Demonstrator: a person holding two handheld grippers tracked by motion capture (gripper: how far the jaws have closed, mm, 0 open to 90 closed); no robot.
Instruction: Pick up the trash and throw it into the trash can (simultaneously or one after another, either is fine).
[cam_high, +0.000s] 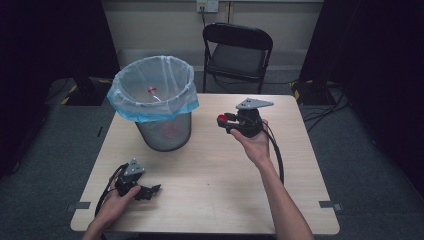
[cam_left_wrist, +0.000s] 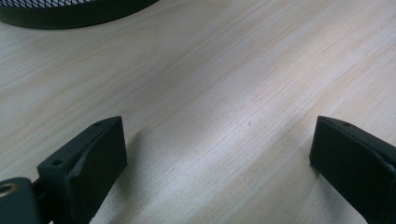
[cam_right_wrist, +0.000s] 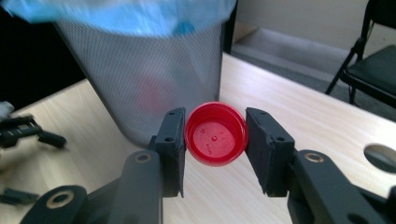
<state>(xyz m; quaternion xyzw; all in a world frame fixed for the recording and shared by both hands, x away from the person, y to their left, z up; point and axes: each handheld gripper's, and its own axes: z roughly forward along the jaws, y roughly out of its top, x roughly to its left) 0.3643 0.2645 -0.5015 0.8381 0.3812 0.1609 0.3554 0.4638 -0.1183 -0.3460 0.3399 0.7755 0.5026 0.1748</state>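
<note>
Right gripper view puts the red bottle cap (cam_right_wrist: 215, 134) between my right gripper's (cam_right_wrist: 215, 140) pads, clamped across its rim, hollow side facing the camera, just in front of the mesh bin (cam_right_wrist: 149, 70); I judge it light, stiff and slick plastic, so pinching opposite rim edges squarely suits it; squeezed off-centre, it could pop free. High view shows what that one cannot: the bin's open, bag-lined mouth (cam_high: 152, 87), something red inside, and my left gripper (cam_high: 150, 191) resting on the table (cam_high: 225, 170) near the bin, jaws spread wide on nothing.
</note>
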